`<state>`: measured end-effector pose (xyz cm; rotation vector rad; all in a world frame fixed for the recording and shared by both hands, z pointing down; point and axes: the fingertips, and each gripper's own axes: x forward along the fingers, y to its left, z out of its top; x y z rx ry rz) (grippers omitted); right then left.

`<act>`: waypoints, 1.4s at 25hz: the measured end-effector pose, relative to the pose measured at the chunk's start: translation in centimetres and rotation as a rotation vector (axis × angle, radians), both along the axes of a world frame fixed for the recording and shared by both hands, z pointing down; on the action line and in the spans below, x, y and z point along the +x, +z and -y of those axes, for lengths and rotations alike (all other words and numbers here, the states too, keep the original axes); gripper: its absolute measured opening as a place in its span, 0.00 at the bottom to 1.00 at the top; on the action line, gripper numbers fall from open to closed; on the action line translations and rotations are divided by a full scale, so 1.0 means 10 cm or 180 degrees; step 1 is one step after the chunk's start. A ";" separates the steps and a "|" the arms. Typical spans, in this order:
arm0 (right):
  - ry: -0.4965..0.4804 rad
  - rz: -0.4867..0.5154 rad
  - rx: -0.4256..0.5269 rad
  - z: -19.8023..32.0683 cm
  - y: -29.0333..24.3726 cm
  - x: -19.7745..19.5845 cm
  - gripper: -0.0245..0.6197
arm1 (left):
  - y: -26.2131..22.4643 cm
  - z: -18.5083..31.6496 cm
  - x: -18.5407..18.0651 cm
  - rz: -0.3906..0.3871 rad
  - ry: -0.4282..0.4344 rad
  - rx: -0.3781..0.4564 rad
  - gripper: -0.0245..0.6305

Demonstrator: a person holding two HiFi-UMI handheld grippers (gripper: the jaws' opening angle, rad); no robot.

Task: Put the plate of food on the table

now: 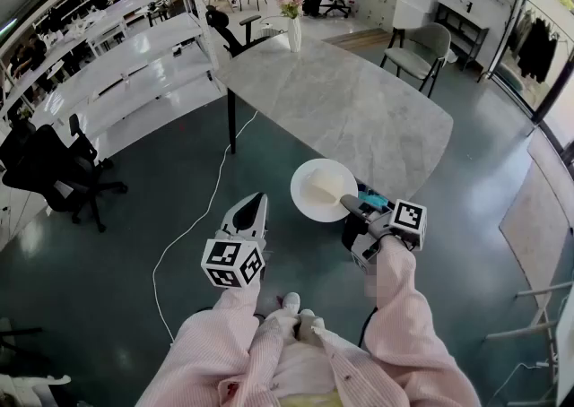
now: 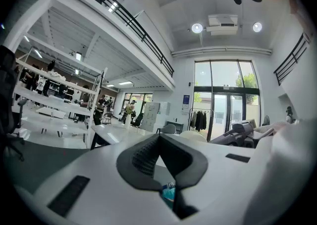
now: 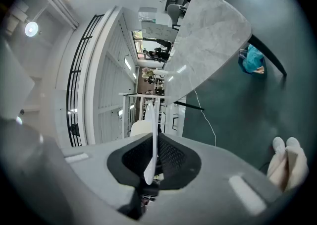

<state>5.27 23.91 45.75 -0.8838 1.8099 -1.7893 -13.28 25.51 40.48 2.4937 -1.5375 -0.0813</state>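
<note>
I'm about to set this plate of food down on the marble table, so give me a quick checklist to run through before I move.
1. Grip: the right gripper pinches the rim of the plate between its pads: ok.
2. Load: the food, a pale mound, sits on the plate: ok.
3. Plate level: cannot tell from these views.
4. Plate above the table: it hangs at the near edge and is not clearly over the top: not ok.
5. Landing spot: the table's near end is bare, and the flower vase stands at the far end: ok.
6. Left gripper: empty, jaws together, apart from the plate on its left: ok.
</note>
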 end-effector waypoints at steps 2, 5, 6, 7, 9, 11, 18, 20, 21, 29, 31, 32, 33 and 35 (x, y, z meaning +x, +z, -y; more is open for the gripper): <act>0.0032 0.0023 -0.0038 -0.08 0.02 0.04 0.08 | 0.03 -0.08 0.04 0.0022 0.0002 -0.0020 0.03; 0.0060 0.0014 -0.0054 -0.18 0.04 0.10 0.08 | 0.04 -0.18 0.06 0.0034 -0.0006 -0.0027 0.03; 0.0064 0.0003 -0.0056 -0.20 0.04 0.11 0.08 | 0.03 -0.20 0.06 0.0035 -0.0012 -0.0020 0.03; 0.0065 0.0000 -0.0056 -0.23 0.04 0.12 0.08 | 0.02 -0.22 0.07 0.0034 -0.0016 -0.0015 0.03; 0.0065 0.0004 -0.0035 -0.26 0.02 0.14 0.08 | 0.01 -0.25 0.10 0.0029 -0.0016 -0.0010 0.03; 0.0077 0.0000 -0.0033 -0.28 0.02 0.16 0.08 | 0.00 -0.27 0.12 0.0024 -0.0011 -0.0009 0.03; 0.0094 -0.0046 -0.0025 -0.36 0.02 0.25 0.08 | -0.03 -0.35 0.21 0.0036 -0.0004 0.0009 0.03; 0.0088 -0.0061 -0.0015 -0.36 0.02 0.27 0.08 | -0.04 -0.37 0.23 0.0037 -0.0003 0.0012 0.03; 0.0083 -0.0073 -0.0009 -0.36 0.02 0.27 0.08 | -0.03 -0.38 0.24 0.0035 -0.0003 0.0013 0.03; 0.0053 -0.0100 0.0069 -0.18 0.10 0.25 0.08 | 0.08 -0.23 0.19 0.0018 -0.0050 -0.0013 0.03; 0.0052 -0.0060 0.0091 -0.08 0.09 0.26 0.08 | 0.06 -0.13 0.21 0.0024 -0.0051 -0.0001 0.03; 0.0045 -0.0031 0.0103 -0.03 0.08 0.26 0.08 | 0.05 -0.08 0.22 0.0026 -0.0051 0.0000 0.03; 0.0043 -0.0014 0.0101 0.02 0.08 0.25 0.08 | 0.05 -0.02 0.22 0.0028 -0.0051 -0.0001 0.03; 0.0043 0.0022 0.0117 0.17 0.09 0.23 0.08 | 0.07 0.12 0.21 0.0031 -0.0052 -0.0002 0.03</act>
